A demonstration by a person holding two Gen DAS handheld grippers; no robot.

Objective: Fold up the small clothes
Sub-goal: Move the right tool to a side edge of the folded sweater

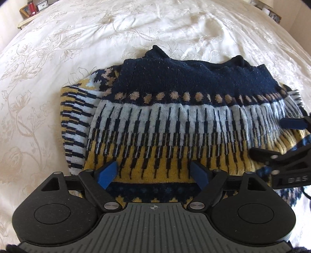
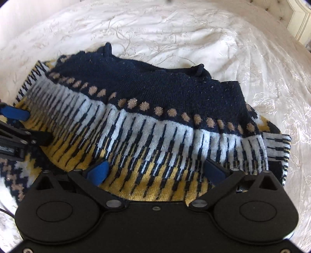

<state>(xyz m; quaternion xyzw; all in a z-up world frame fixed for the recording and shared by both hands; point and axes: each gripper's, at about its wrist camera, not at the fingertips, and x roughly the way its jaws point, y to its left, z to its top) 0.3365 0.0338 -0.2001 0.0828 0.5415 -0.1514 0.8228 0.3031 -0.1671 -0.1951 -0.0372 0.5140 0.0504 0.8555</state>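
Note:
A knitted sweater (image 1: 175,120) in navy, white and yellow lies folded on the bed, its navy band with tan dots at the far side. My left gripper (image 1: 153,169) stands open just over the yellow band at the near edge, nothing pressed between its blue pads. In the right wrist view the same sweater (image 2: 155,136) fills the middle, and my right gripper (image 2: 156,167) is wide open above its yellow part. Each gripper shows in the other's view: the right gripper (image 1: 276,138) at the right edge, the left gripper (image 2: 29,126) at the left edge, both over the sweater.
A cream bedspread (image 1: 58,68) with a floral pattern lies under and around the sweater. A bedside table (image 1: 33,11) with a clock and frames stands at the far left corner. A padded headboard (image 2: 297,21) shows at the far right.

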